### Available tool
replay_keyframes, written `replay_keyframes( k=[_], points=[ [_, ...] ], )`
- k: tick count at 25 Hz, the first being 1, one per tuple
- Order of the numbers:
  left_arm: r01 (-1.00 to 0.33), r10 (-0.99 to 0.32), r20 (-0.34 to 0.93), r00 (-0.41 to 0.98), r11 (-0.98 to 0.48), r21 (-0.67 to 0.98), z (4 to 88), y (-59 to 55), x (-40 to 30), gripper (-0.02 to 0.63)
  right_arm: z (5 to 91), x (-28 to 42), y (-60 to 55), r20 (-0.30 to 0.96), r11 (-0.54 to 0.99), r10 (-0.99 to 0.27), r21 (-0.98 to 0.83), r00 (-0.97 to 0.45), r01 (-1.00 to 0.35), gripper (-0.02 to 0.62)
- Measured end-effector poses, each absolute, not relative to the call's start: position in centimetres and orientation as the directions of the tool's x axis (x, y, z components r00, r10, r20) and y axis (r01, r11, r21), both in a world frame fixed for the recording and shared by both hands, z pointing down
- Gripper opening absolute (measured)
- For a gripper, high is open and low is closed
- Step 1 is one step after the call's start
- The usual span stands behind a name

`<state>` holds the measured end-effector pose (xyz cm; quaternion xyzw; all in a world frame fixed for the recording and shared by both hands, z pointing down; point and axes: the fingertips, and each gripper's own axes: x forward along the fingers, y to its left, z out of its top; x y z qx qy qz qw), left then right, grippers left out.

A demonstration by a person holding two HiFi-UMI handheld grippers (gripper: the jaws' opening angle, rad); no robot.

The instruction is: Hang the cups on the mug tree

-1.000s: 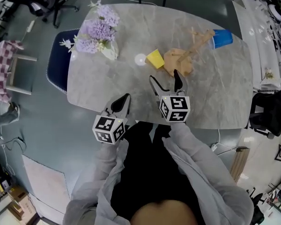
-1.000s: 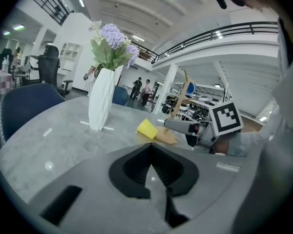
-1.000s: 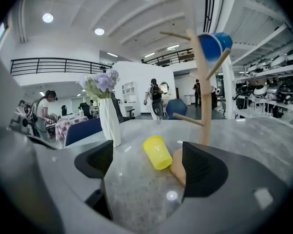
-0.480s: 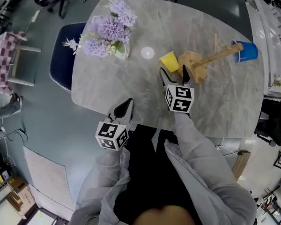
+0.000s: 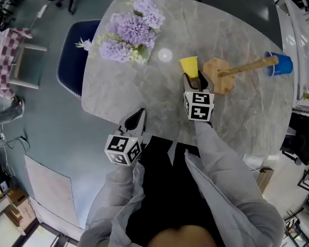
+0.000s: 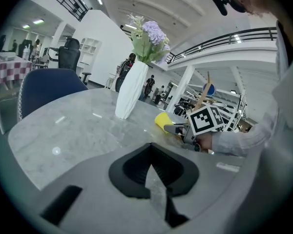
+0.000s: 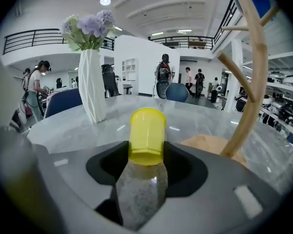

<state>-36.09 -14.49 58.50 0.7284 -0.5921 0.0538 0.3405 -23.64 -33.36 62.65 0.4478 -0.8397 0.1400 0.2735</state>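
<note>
A yellow cup (image 5: 189,66) lies on its side on the grey marble table (image 5: 144,96), just left of the wooden mug tree (image 5: 219,81). My right gripper (image 5: 194,78) reaches it from the near side. The jaws are closing, and the yellow cup (image 7: 146,135) sits between them, touching both. A blue cup (image 5: 281,64) hangs at the top of the tree, whose trunk (image 7: 254,82) rises on the right in the right gripper view. At the table's near edge my left gripper (image 5: 138,115) is shut and holds nothing.
A white vase of purple flowers (image 5: 129,32) stands at the table's far left. A small white disc (image 5: 165,55) lies between the vase and the cup. A blue chair (image 5: 69,50) stands off the table's left edge.
My right gripper moved forward onto the yellow cup and its jaws narrowed around it. The left gripper stayed where it was.
</note>
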Motion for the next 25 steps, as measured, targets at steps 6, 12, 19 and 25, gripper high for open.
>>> replay_keyframes(
  k=[6,12,19,25],
  points=[
    [-0.897,-0.833,0.471,0.289,-0.064,0.437,58.3,-14.4,-36.4,0.003,61.7,-23.9,-32.7,0.565,0.577,-0.677,0.009,-0.472,-0.817,0.233],
    [-0.897,-0.839,0.453,0.302,-0.088,0.434,57.3,-14.6,-35.9,0.002,59.8,-23.5,-31.2,0.551,0.607,-0.664,0.002,-0.506,-0.795,0.232],
    [-0.888,-0.839,0.416,0.350,-0.155,0.433,55.5,-15.4,-34.1,0.002,56.3,-21.8,-28.0,0.525,0.663,-0.630,-0.020,-0.572,-0.748,0.232],
    [-0.884,-0.829,0.397,0.394,-0.224,0.410,53.5,-16.5,-31.7,0.003,53.8,-17.5,-24.3,0.542,0.701,-0.580,-0.048,-0.608,-0.712,0.232]
  ],
)
